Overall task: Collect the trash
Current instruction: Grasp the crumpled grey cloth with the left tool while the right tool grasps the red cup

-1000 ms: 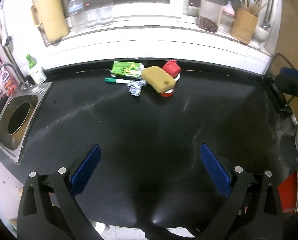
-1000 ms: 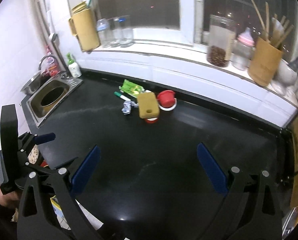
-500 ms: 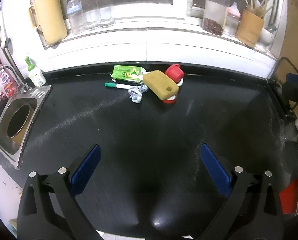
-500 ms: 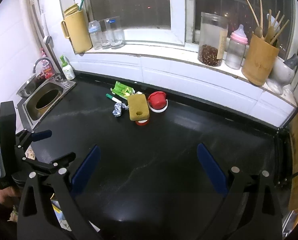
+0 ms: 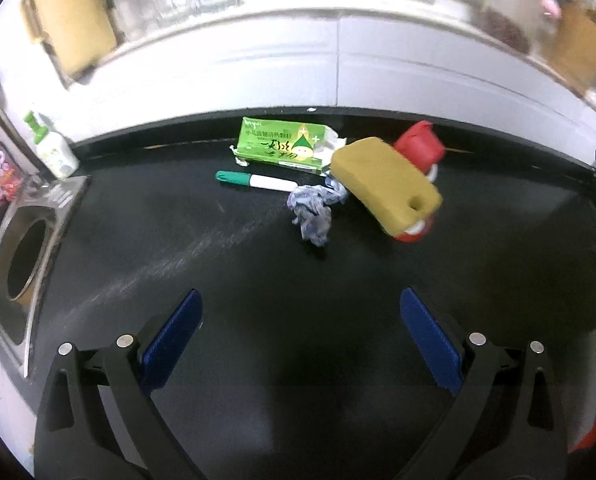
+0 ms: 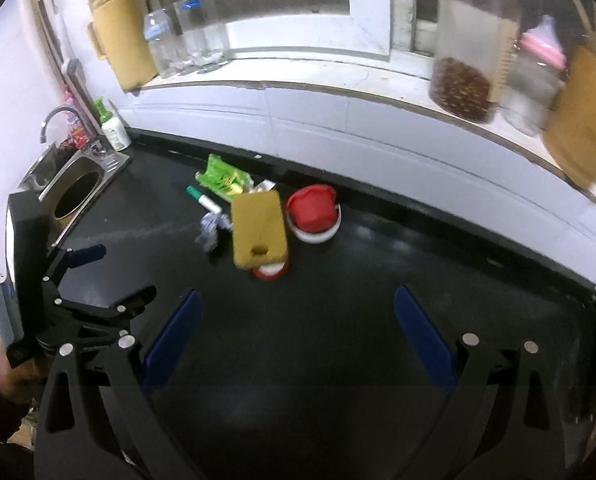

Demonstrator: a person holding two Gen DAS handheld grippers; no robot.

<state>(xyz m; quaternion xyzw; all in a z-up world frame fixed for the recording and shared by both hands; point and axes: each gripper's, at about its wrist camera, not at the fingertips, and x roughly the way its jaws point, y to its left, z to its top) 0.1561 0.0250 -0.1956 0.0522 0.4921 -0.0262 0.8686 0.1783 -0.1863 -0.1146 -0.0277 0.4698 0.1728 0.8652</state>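
**Both claws closer, nothing picked up yet**

Both claws have come nearer to the pile than a moment ago. Left claw (image 5: 300,342) is spread wide and holds nothing. Right claw (image 6: 293,340) is wide apart too, with nothing in it. So, I think, no trash is collected yet; all of it is left to do.

Past the bare black tabletop (image 5: 225,280), at 12 o'clock, lies a crumpled blue-white wrapper (image 5: 314,212). Touching it at 1 o'clock is a yellow sponge (image 5: 386,186) leaning on a red lid (image 5: 414,234). Farther back lie a green-capped pen (image 5: 253,180), a green packet (image 5: 283,148) and a red cup (image 5: 420,146).
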